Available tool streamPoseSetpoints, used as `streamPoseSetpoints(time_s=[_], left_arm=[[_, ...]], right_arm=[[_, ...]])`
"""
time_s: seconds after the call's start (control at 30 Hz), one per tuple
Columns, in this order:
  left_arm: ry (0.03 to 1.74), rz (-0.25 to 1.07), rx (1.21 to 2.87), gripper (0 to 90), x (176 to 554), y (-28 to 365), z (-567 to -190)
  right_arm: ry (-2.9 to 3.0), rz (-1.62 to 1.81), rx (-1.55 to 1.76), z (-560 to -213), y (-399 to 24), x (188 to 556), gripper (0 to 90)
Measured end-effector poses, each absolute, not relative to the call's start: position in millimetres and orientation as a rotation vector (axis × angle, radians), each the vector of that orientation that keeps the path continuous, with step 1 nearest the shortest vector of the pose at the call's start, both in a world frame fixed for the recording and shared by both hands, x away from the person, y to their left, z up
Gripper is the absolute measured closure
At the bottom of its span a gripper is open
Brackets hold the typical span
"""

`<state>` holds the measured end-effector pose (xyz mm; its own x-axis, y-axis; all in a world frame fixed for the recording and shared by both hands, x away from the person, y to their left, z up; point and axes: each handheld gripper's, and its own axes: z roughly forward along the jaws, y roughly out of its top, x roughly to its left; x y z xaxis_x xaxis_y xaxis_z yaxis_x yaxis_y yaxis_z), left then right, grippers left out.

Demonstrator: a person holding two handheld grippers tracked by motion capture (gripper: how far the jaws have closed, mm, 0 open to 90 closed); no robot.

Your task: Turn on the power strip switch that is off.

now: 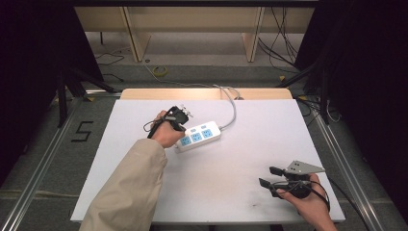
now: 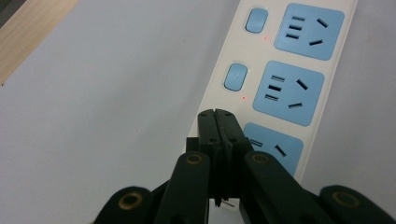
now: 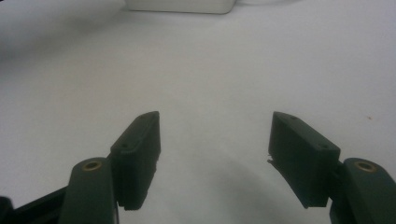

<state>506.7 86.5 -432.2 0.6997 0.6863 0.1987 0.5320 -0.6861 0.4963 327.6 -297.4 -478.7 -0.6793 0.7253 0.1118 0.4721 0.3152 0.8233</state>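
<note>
Left gripper (image 2: 217,114) is sitting pinched together over the power strip (image 2: 280,84), gripping nothing; right gripper (image 3: 215,140) is gaping wide, empty.

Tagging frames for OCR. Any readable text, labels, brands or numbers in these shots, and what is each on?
"5": black mark on the grey floor left of the table.
Power strip: no brand or rating text can be read; its blue sockets and switches carry no printing, with small red dots beside the switches.
Left gripper and right gripper: no markings legible.
</note>
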Motion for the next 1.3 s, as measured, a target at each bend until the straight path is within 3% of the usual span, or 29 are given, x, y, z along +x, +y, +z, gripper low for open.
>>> streamPoseSetpoints(time_s=[1.3], left_arm=[[0.934,0.502,2.585,89.8,520,82,-436]], right_arm=[[2.320,1.290,1.080,-480,-298,328,35.1]])
